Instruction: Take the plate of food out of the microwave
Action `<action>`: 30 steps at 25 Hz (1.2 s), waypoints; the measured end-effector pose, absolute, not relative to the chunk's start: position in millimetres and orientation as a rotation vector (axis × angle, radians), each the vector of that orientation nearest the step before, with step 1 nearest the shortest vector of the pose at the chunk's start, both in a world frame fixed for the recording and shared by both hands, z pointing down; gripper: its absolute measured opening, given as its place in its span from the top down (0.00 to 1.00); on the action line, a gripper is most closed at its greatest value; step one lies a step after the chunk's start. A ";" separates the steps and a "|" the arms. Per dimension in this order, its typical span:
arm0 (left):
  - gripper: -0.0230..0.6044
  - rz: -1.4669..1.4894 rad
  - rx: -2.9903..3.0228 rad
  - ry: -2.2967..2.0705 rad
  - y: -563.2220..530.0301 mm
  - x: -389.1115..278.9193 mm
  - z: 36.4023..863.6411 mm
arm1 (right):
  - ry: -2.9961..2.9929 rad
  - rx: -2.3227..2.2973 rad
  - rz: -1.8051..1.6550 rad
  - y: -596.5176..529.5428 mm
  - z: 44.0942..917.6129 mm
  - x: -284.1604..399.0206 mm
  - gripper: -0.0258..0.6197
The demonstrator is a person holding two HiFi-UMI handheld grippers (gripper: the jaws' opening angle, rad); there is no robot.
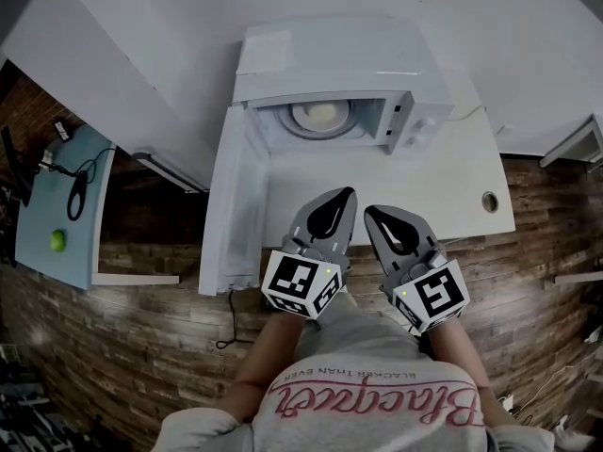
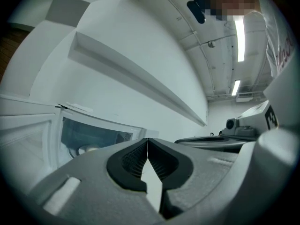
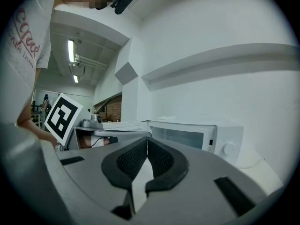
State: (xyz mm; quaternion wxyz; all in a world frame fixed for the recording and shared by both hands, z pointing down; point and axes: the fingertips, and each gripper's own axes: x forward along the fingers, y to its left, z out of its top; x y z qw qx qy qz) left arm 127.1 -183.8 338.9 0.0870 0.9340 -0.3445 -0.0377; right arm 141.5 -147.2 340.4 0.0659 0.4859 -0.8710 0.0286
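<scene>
The white microwave [image 1: 339, 83] stands at the back of the white table [image 1: 452, 196], its door [image 1: 229, 205] swung open to the left. Inside on the turntable sits a white plate of pale food [image 1: 320, 117]. Both grippers hover near the table's front edge, well short of the opening. My left gripper [image 1: 350, 194] is shut and holds nothing; my right gripper [image 1: 370, 212] beside it is shut and holds nothing too. In the left gripper view the shut left gripper [image 2: 148, 139] points right of the open cavity [image 2: 89, 137]. The right gripper view shows the shut right gripper [image 3: 147, 138] facing the microwave [image 3: 187, 135].
A round cable hole [image 1: 489, 201] is in the table at the right. A light-blue side table [image 1: 66, 215] with a green ball [image 1: 57, 241] and a black cable stands at far left. A cord [image 1: 231, 323] lies on the wooden floor.
</scene>
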 end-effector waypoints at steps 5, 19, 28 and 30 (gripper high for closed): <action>0.95 -0.120 2.801 -0.981 -196.1 127.9 343.3 | -2.647 1.446 0.094 -163.8 344.7 141.7 0.94; 0.95 -0.087 2.691 -0.997 -222.4 117.9 359.0 | -2.698 1.447 0.098 -194.0 344.0 138.2 0.94; 0.95 -0.065 2.743 -1.034 -234.3 125.9 366.1 | -2.722 1.417 0.155 -210.0 357.2 143.5 0.94; 0.95 0.013 2.752 -1.065 -239.6 130.5 374.1 | -2.730 1.409 0.166 -217.0 358.8 145.3 0.94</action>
